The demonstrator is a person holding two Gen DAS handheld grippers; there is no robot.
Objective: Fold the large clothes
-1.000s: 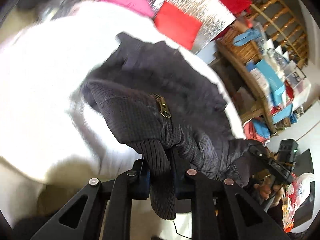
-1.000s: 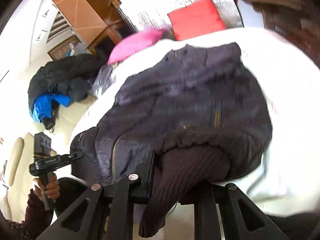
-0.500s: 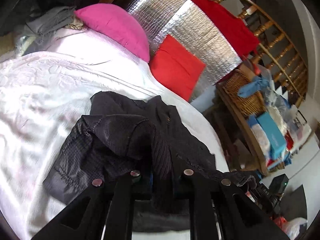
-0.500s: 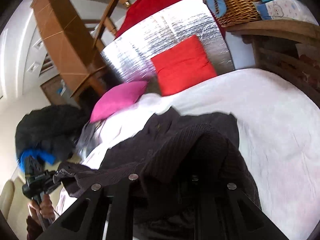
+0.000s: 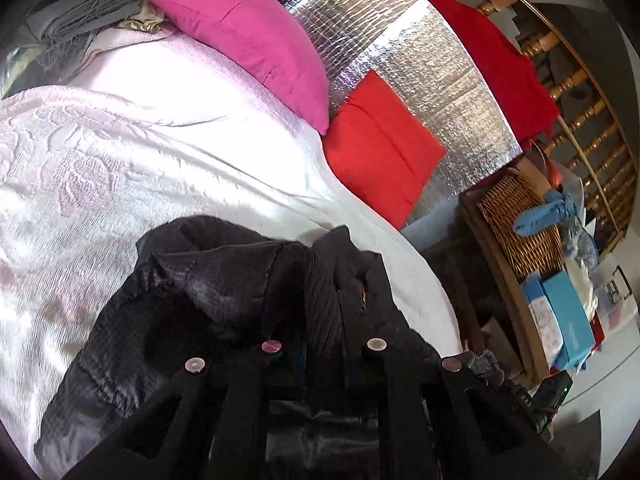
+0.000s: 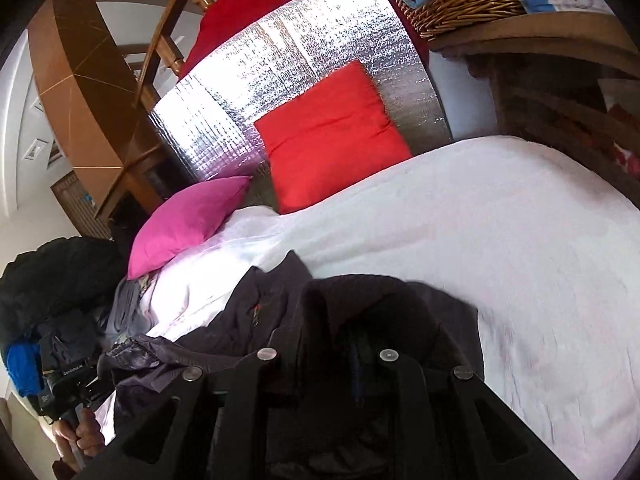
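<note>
A dark quilted jacket (image 5: 224, 288) with a ribbed hem lies bunched on the white bed cover (image 5: 120, 168). My left gripper (image 5: 322, 344) is shut on the ribbed hem, which stands up between its fingers. In the right wrist view the same jacket (image 6: 256, 320) drapes over my right gripper (image 6: 336, 356), which is shut on another stretch of the hem. The jacket's lower part is doubled over its upper part. A hand holds the left gripper's handle (image 6: 68, 380) at the lower left of the right wrist view.
A pink pillow (image 5: 248, 40) and a red pillow (image 5: 380, 148) lean on a silver foil sheet (image 5: 400, 40) at the bed's head. A wicker basket (image 5: 516, 220) and boxes fill shelves to the right. A dark clothes heap (image 6: 52, 272) sits off the bed's left.
Both grippers have carried the jacket's hem forward across the bed toward the pillows. The jacket, spread out a second ago, now lies doubled over itself. Both grips have stayed shut.
</note>
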